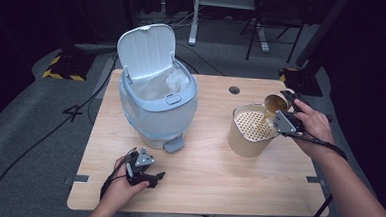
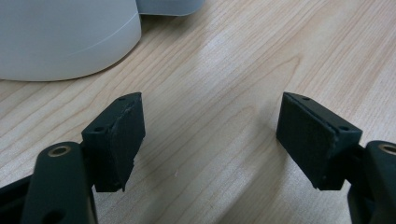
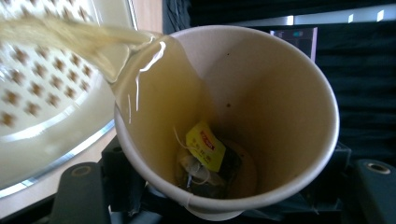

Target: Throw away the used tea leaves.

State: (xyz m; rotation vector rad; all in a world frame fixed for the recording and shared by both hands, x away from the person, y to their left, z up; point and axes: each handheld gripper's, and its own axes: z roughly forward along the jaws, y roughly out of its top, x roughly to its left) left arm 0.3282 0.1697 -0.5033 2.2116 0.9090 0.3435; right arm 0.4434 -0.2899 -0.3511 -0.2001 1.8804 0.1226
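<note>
Left hand-held gripper point(image 1: 150, 174), near front edge of worktop point(image 1: 212, 184), is held wide open, empty. Right hand-held gripper point(image 1: 284, 109), clamped on cup point(image 3: 224, 121), w/ tea point(image 3: 149, 88) poured into strainer point(image 1: 254, 124); tilt should be eased slowly so teabag point(image 3: 205, 151) is kept in.

Grey carpet floor point(image 1: 24, 129), dark surroundings, possibly desk legs point(image 1: 194, 18) behind

One bin point(image 1: 156, 94), one cup point(image 3: 224, 121), one strainer bucket point(image 1: 250, 130), one teabag point(image 3: 205, 156).

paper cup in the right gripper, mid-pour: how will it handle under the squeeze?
Paper cup probably has thin, soft walls, so a hard squeeze from the right gripper may dent it. It is likely getting lighter as tea drains. The wet tea bag may slide out if tilted further.
</note>
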